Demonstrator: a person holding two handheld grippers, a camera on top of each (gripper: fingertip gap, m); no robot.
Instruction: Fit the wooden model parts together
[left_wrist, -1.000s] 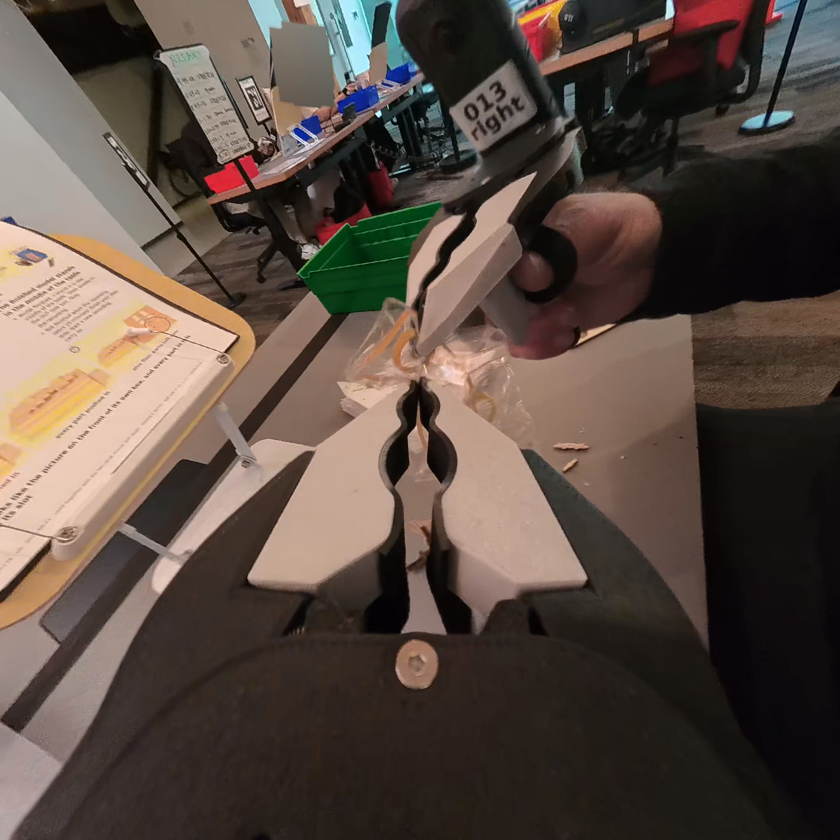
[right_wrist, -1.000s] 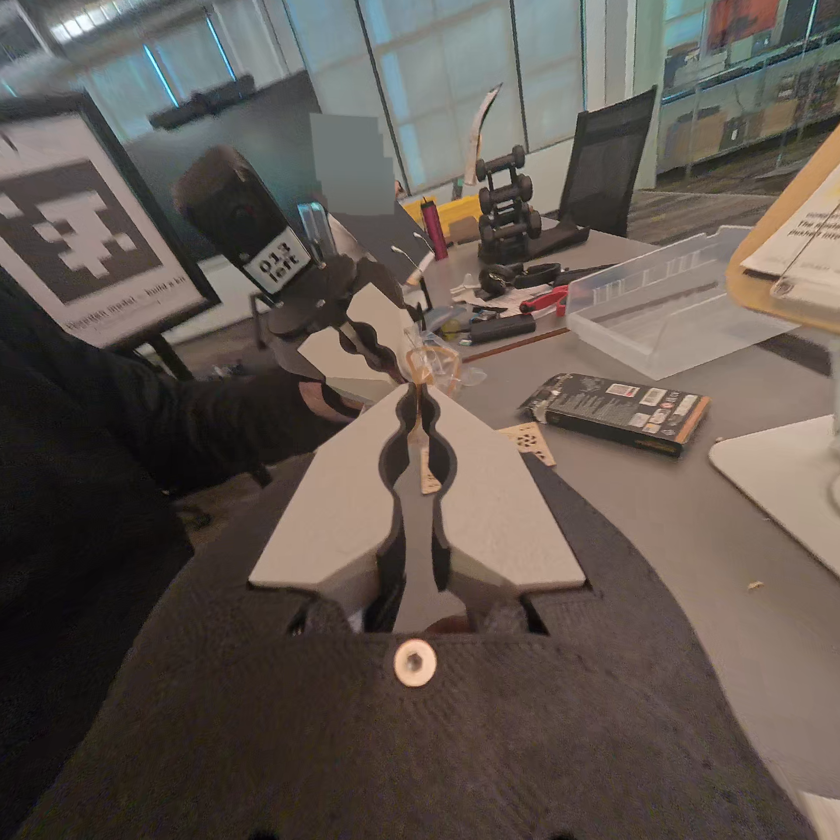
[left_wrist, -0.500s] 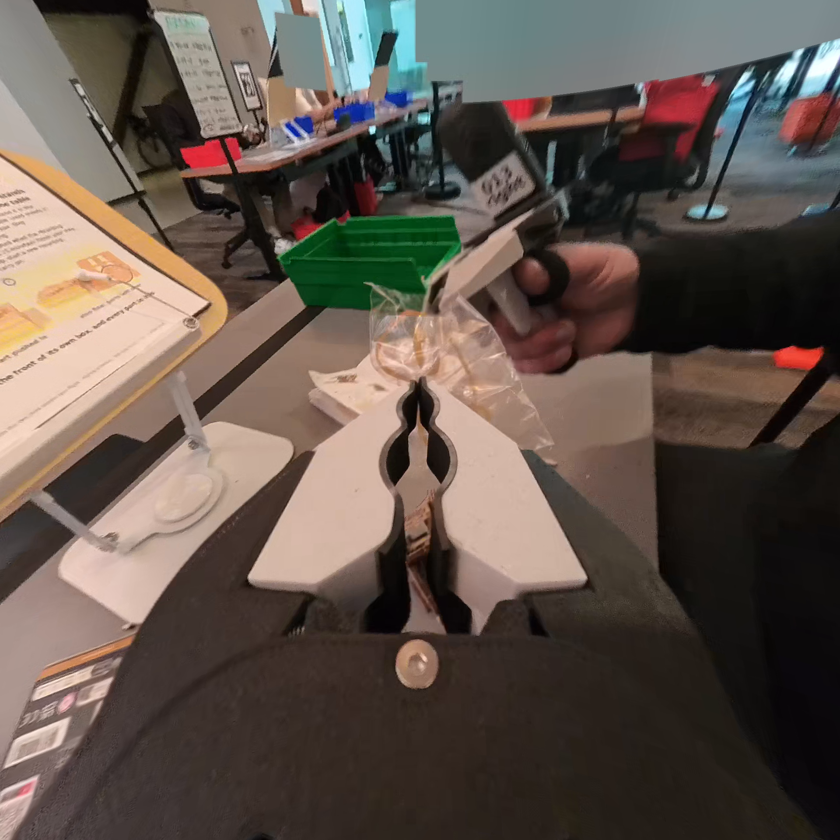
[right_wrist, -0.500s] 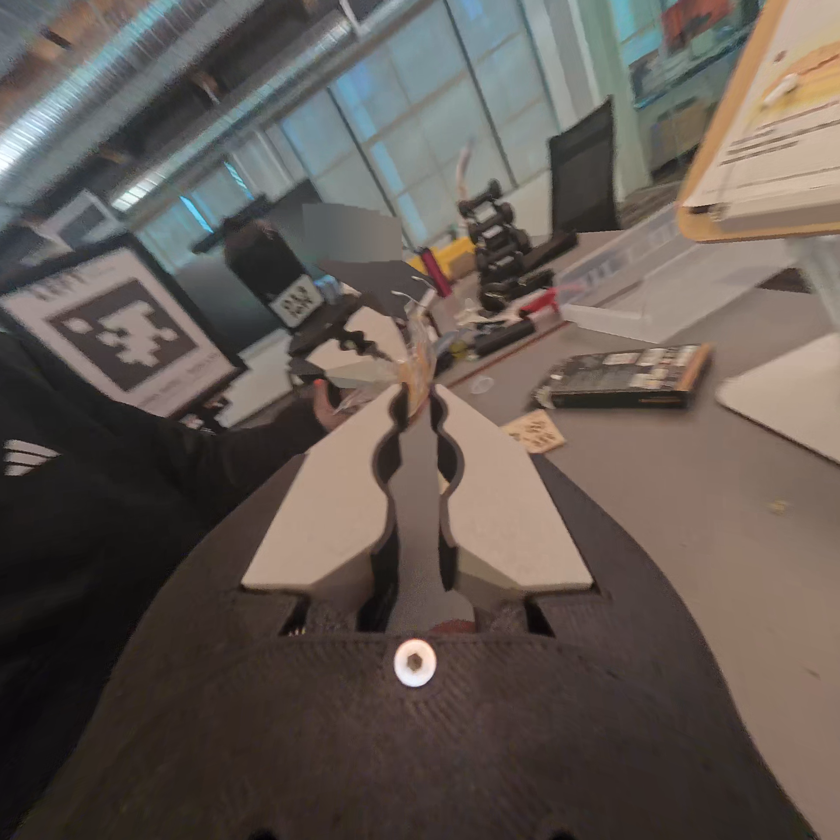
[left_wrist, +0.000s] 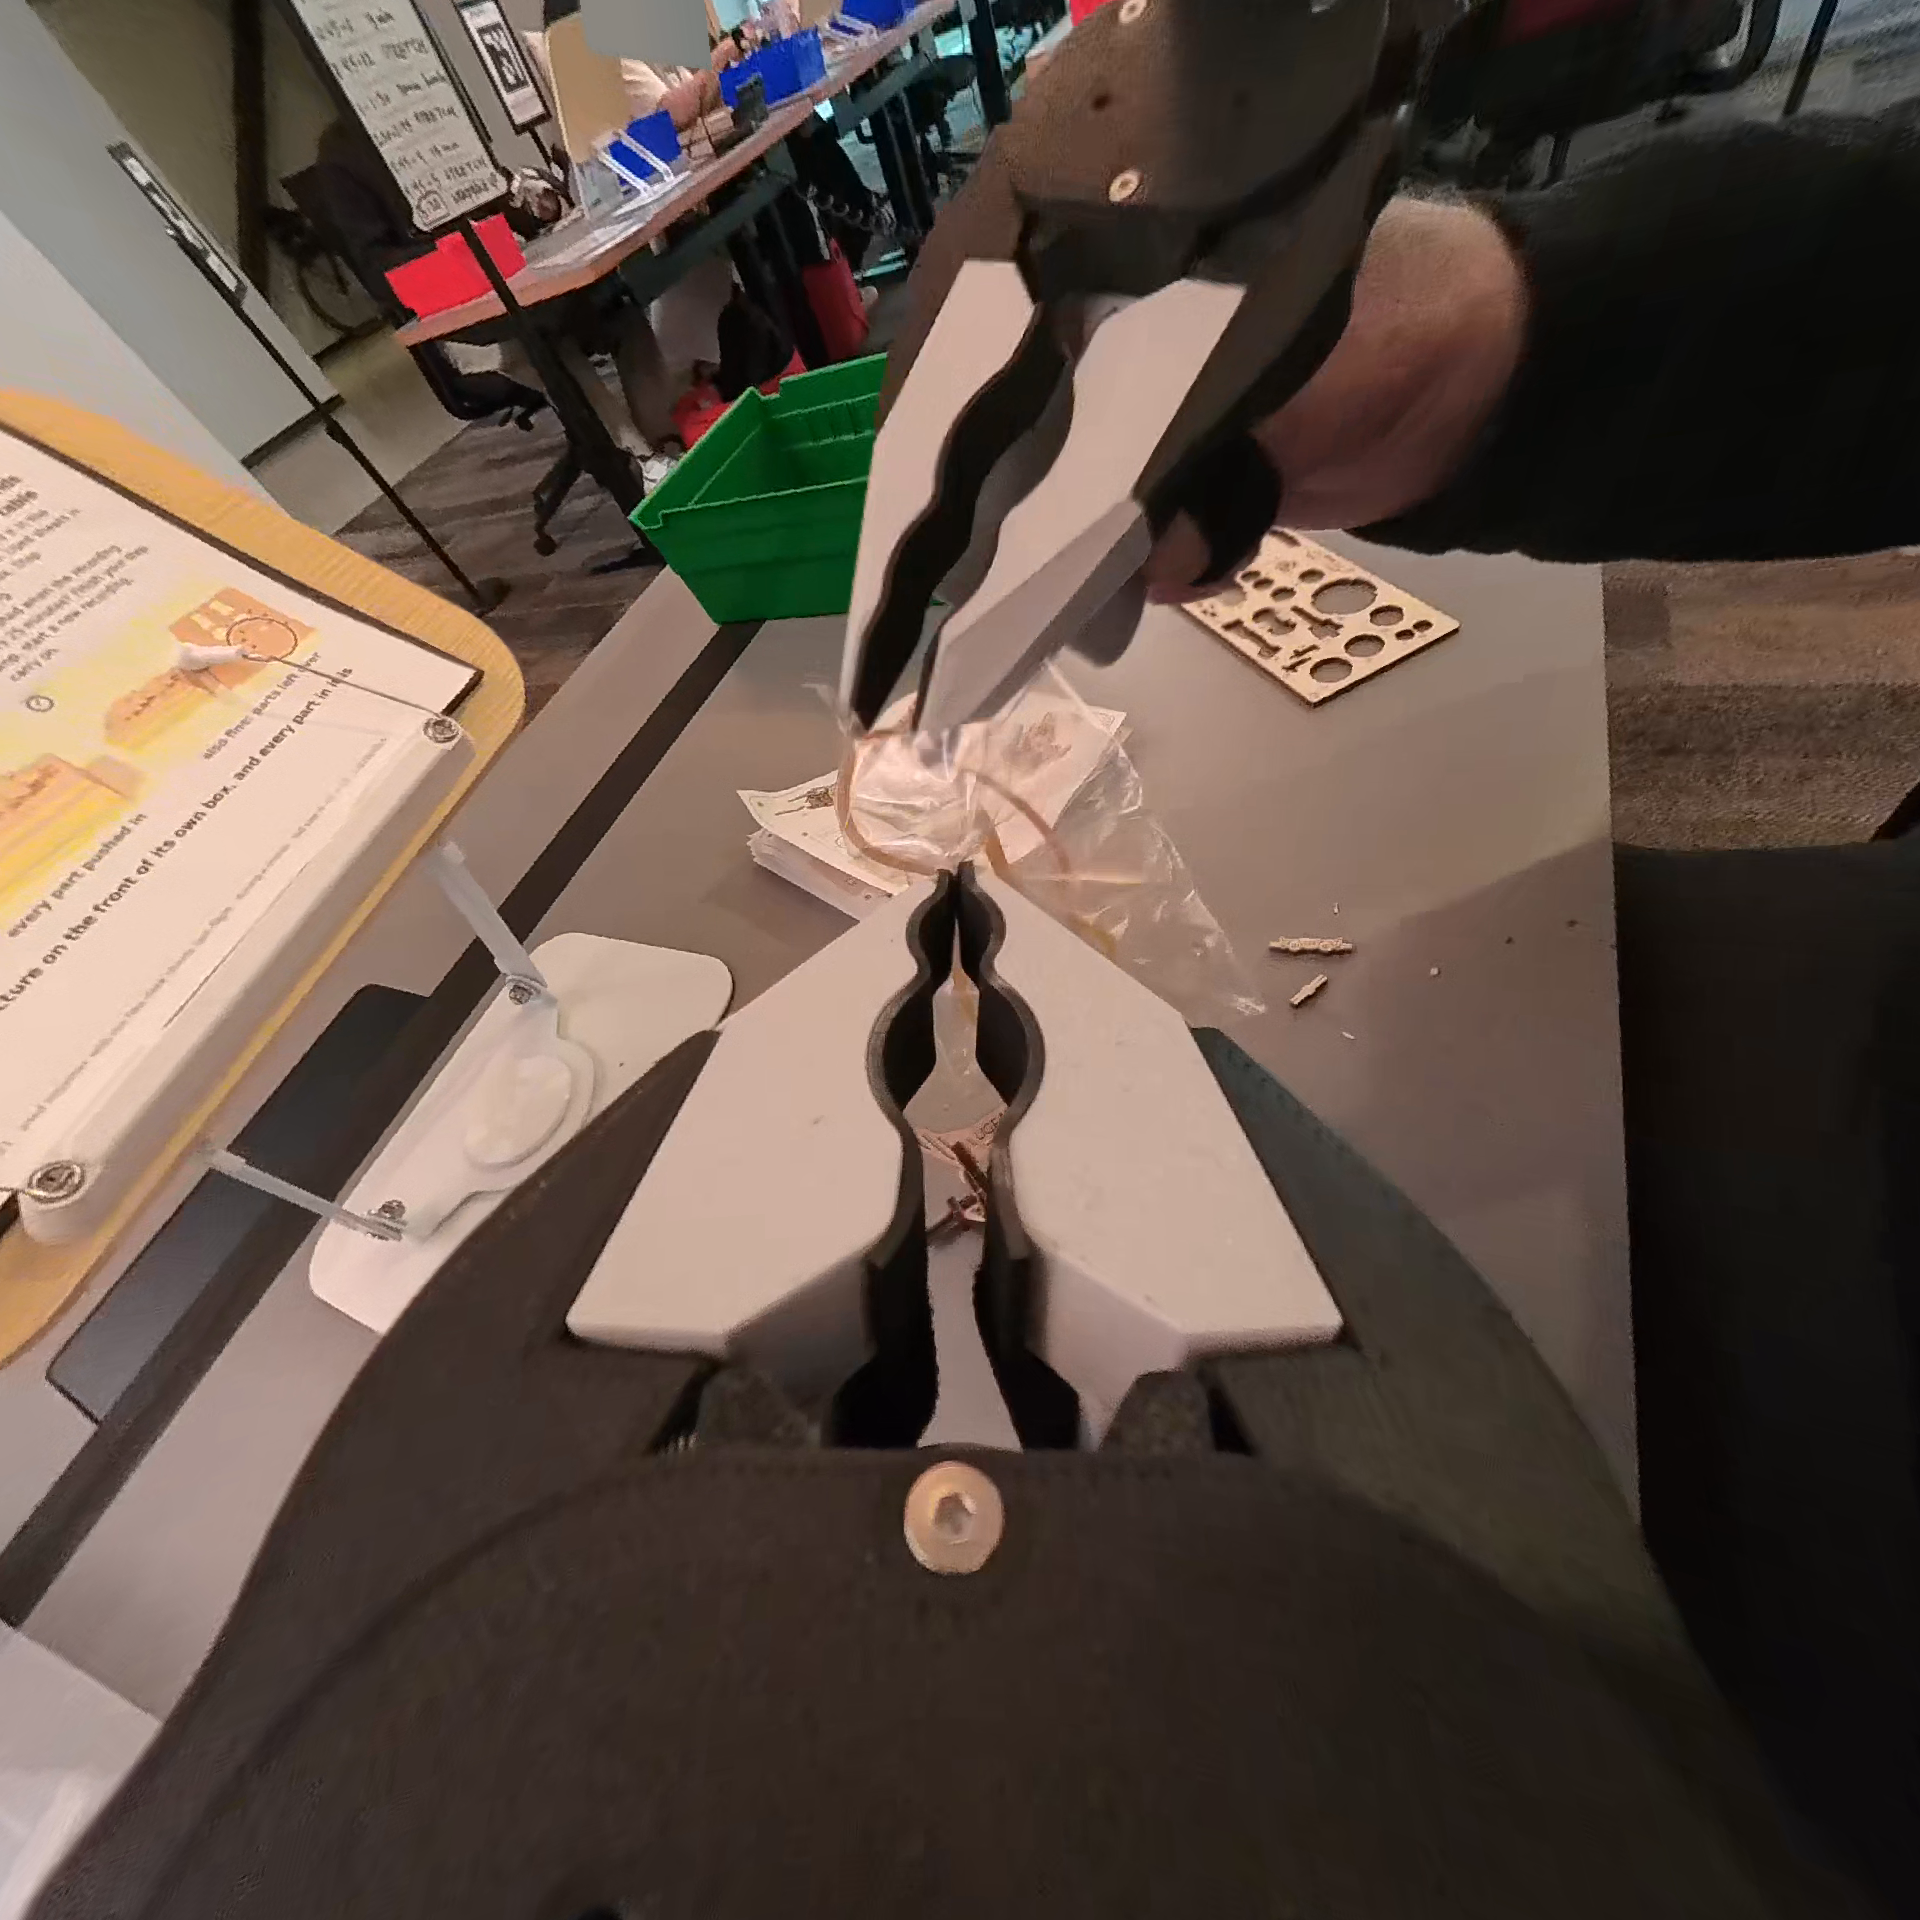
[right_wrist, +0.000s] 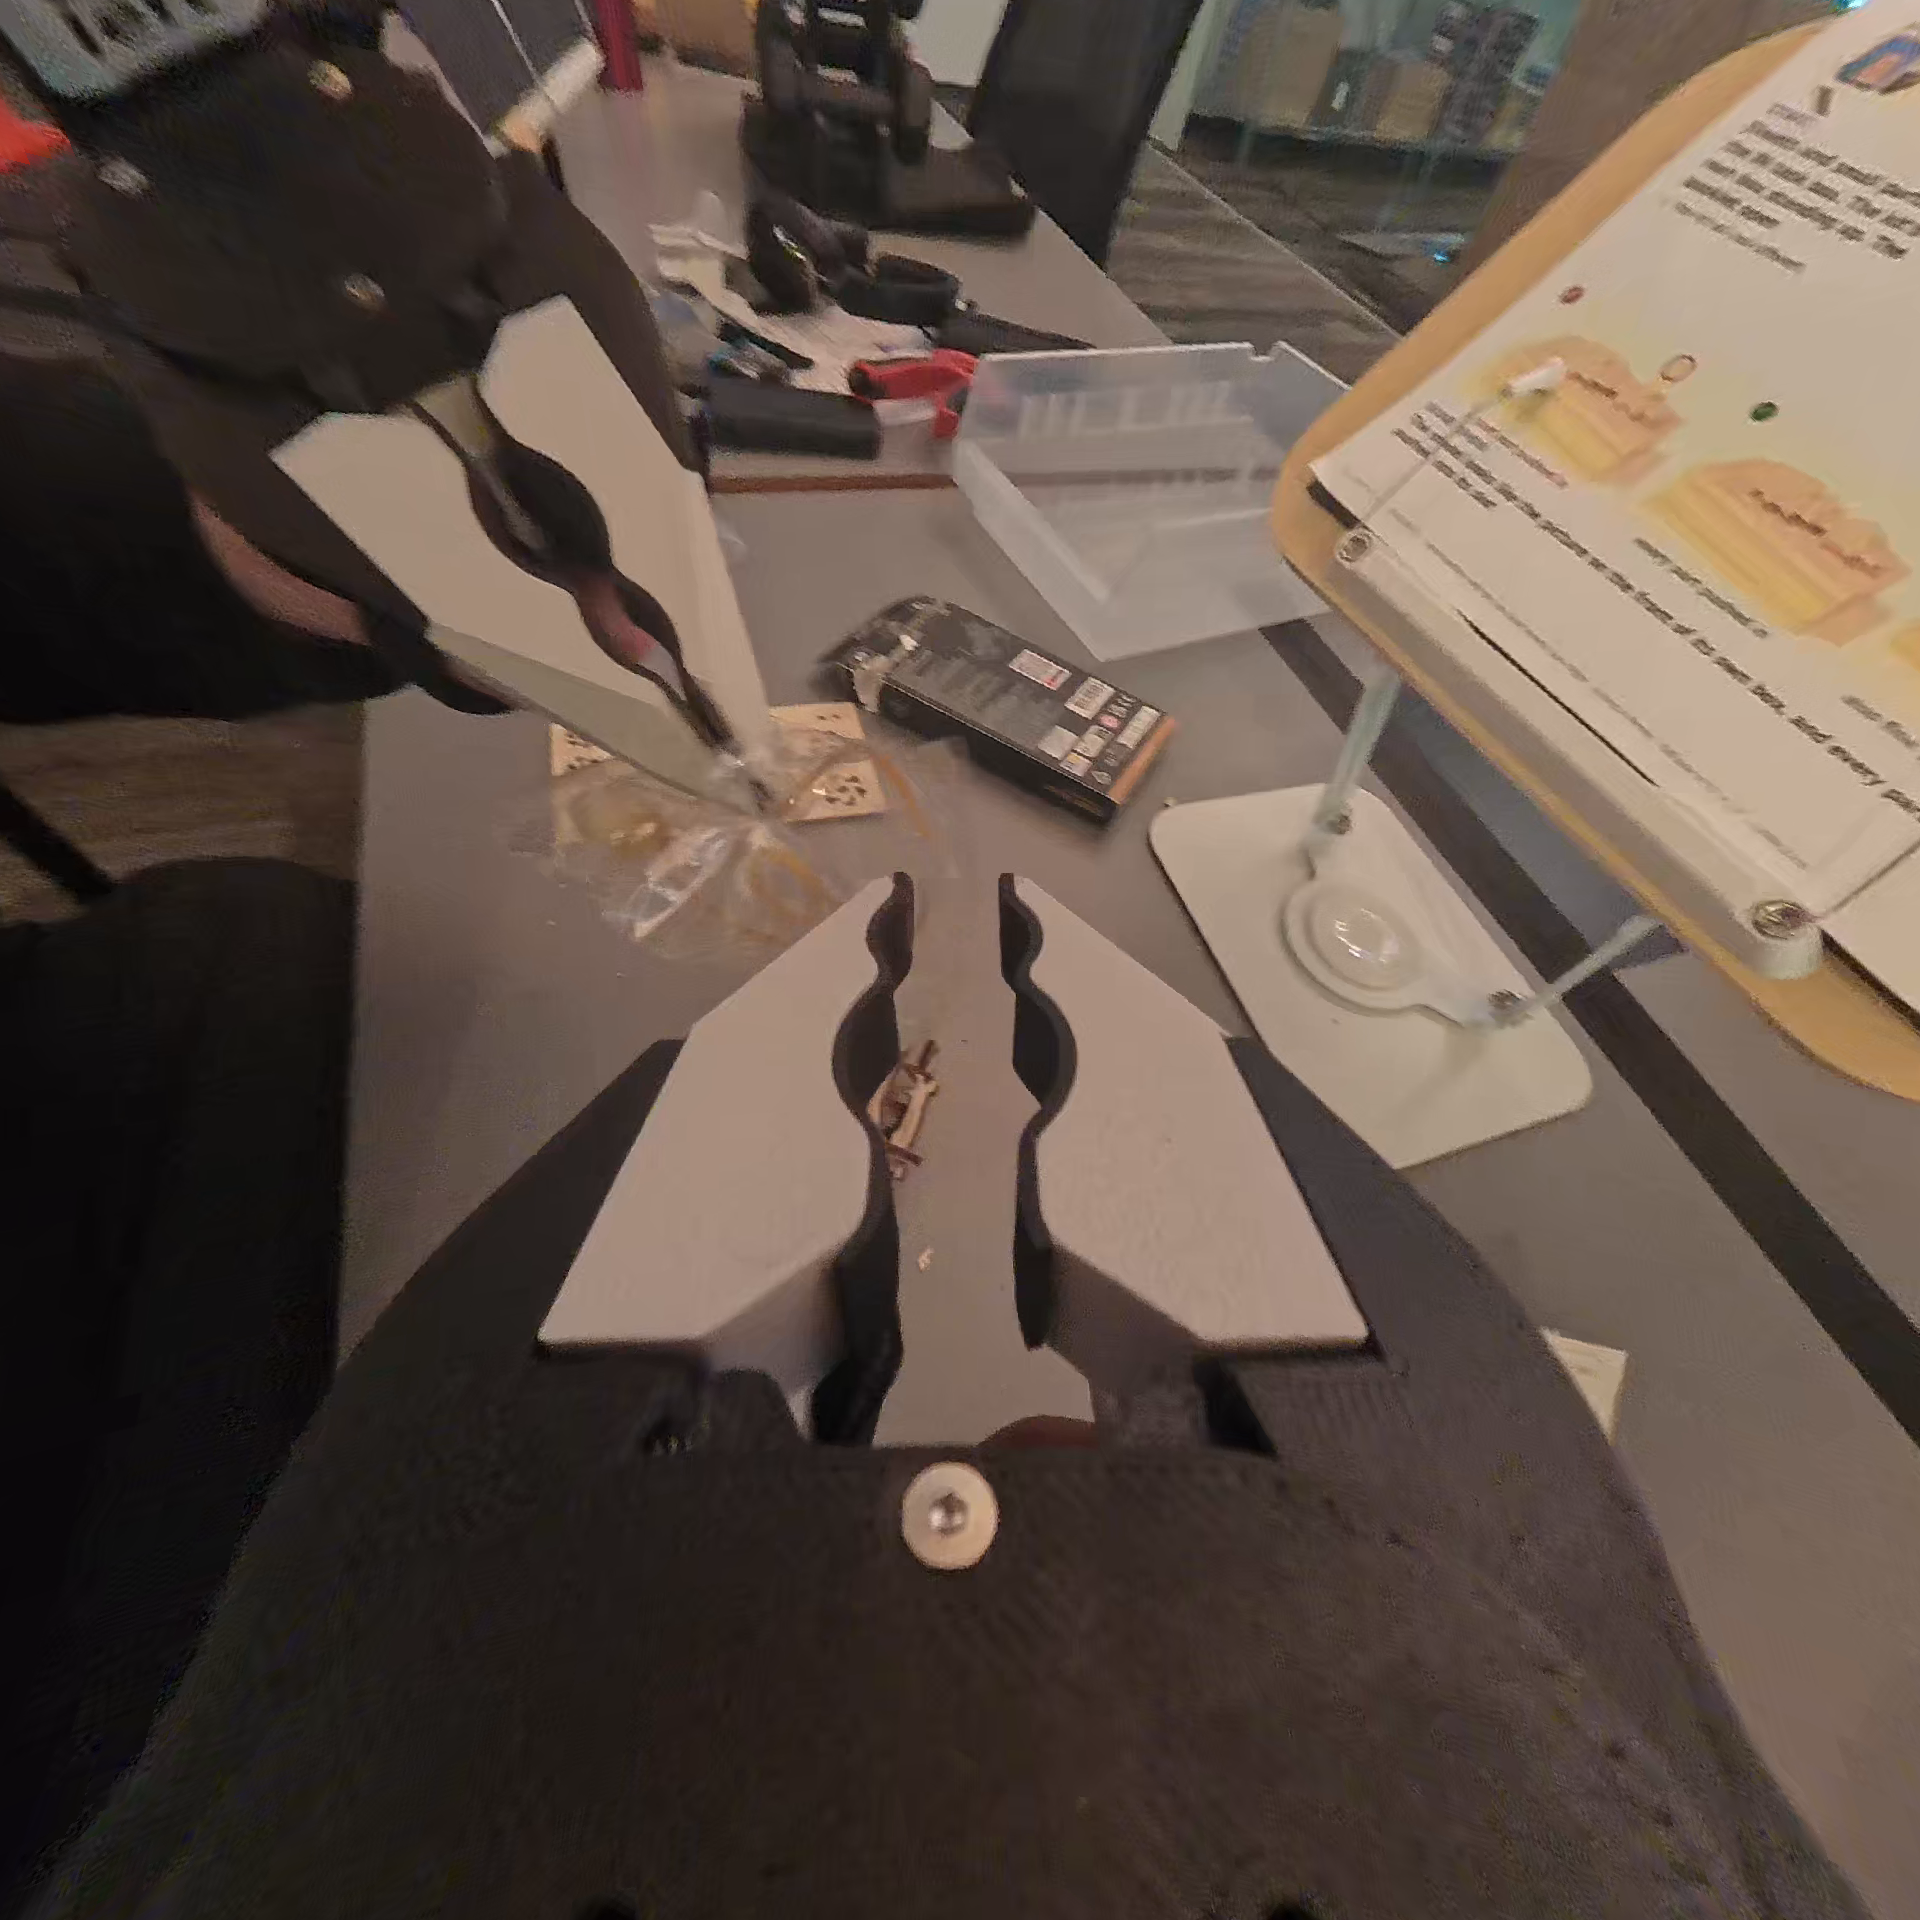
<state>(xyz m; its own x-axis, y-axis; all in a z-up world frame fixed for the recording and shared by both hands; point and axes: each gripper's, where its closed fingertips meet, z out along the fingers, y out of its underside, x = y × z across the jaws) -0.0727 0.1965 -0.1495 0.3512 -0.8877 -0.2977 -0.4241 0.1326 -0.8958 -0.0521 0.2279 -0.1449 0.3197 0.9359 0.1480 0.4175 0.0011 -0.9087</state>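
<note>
Plastic bag (left_wrist: 1049, 821), clear and holding thin tan loops, is pinched at one edge by the closed tips of the left gripper (left_wrist: 956, 894). In the right wrist view the bag (right_wrist: 717, 873) is seen hanging just above the grey table (right_wrist: 1195, 1195), just left of and beyond the right gripper (right_wrist: 956, 894), whose fingers stand parted and empty. In the left wrist view, however, the right gripper's (left_wrist: 894, 707) tips appear to touch the bag's top, so contact cannot be ruled out. A small wooden model part (right_wrist: 909, 1107) lies on the table below the right fingers, its long axis running near to far. The right gripper is judged nearer to it. Compared with half a second ago, the right fingers have opened and the bag has been lowered towards the table.
</note>
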